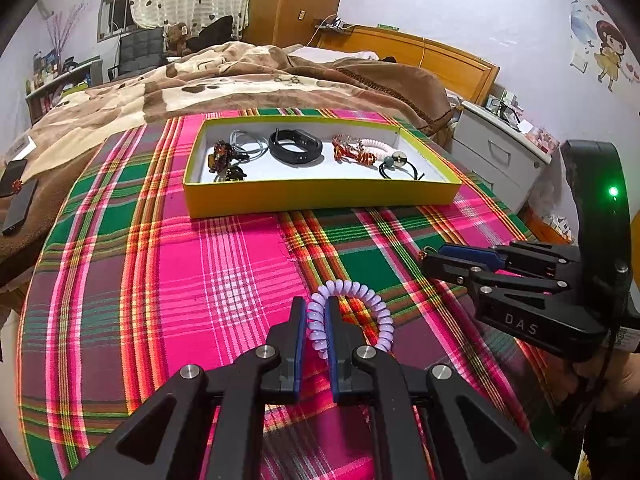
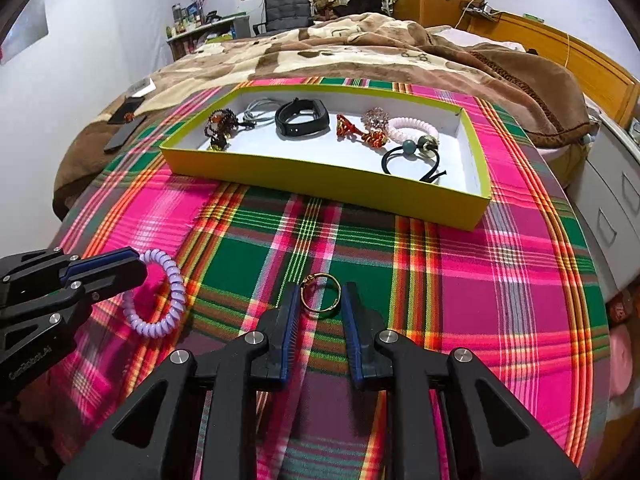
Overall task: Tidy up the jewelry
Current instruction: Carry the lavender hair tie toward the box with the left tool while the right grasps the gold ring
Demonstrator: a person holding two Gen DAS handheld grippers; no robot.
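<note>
A lilac spiral hair tie lies on the plaid tablecloth; my left gripper is shut on its left side. It also shows in the right wrist view. A thin gold ring lies on the cloth between the fingers of my right gripper, whose jaws stand close on either side of it. The right gripper also shows in the left wrist view. A yellow-green box with a white floor stands further back and holds a black band, bead pieces and hair ties.
The round table is covered by a pink and green plaid cloth. A bed with a brown blanket lies behind it. A white drawer cabinet stands to the right. A dark phone lies on the blanket at left.
</note>
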